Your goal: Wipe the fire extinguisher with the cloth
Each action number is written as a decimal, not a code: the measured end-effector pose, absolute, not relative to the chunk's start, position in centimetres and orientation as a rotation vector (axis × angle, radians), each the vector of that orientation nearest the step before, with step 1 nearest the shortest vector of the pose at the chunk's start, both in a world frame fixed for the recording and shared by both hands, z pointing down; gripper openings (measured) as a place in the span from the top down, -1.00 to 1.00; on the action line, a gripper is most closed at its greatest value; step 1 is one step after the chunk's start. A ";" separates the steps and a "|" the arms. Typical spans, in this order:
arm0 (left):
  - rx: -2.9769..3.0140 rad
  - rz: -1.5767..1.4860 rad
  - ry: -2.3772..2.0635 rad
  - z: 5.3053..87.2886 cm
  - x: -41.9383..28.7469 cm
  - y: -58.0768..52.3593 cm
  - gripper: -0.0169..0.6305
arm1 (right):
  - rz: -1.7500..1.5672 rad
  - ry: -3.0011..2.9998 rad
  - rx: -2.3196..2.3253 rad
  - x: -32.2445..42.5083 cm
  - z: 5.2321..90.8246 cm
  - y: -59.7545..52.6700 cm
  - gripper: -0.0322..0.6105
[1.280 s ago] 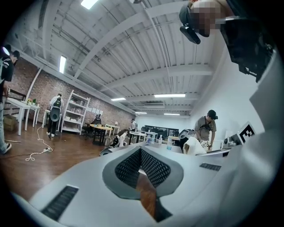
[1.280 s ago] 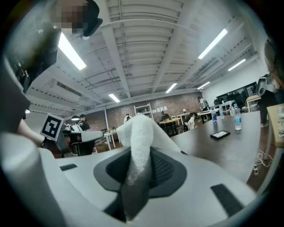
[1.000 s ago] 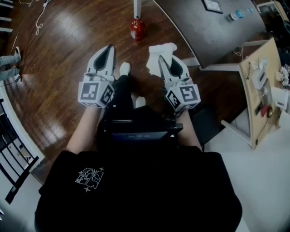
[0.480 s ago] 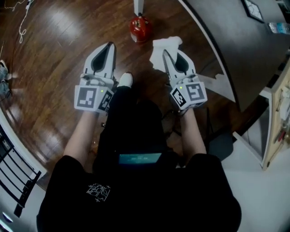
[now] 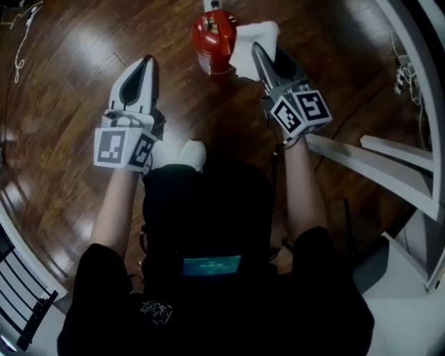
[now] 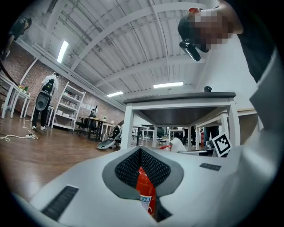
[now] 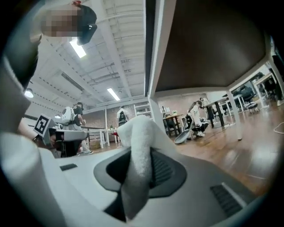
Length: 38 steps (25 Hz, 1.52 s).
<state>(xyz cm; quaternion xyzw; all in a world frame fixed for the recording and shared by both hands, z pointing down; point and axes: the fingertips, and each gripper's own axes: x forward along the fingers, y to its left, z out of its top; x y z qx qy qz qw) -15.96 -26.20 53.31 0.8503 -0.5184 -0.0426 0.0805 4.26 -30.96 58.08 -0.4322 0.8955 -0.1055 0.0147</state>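
The red fire extinguisher (image 5: 212, 35) stands upright on the wooden floor at the top of the head view. My right gripper (image 5: 256, 47) is shut on a white cloth (image 5: 268, 29), which hangs just to the right of the extinguisher; I cannot tell whether they touch. In the right gripper view the cloth (image 7: 140, 142) is pinched between the jaws of the right gripper (image 7: 137, 153) and bulges out past the tips. My left gripper (image 5: 147, 61) is shut and holds nothing, left of the extinguisher and apart from it. The left gripper (image 6: 141, 150) shows the extinguisher (image 6: 146, 190) beyond its jaw slit.
A white table frame (image 5: 361, 167) crosses the right side, and a white post (image 5: 208, 4) stands just behind the extinguisher. The person's white shoe (image 5: 193, 154) is on the floor between the arms. A cable (image 5: 21, 42) lies at far left; a black rack (image 5: 21, 292) is at bottom left.
Both grippers have moved forward toward the extinguisher, which now lies much nearer. The right gripper has carried the cloth up beside it. The table now lies off to the right.
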 end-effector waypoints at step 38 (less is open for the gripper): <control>2.427 -0.238 -1.707 55.7 -19.5 -20.9 0.95 | -0.333 2.938 -1.076 -6.8 68.1 -28.0 0.56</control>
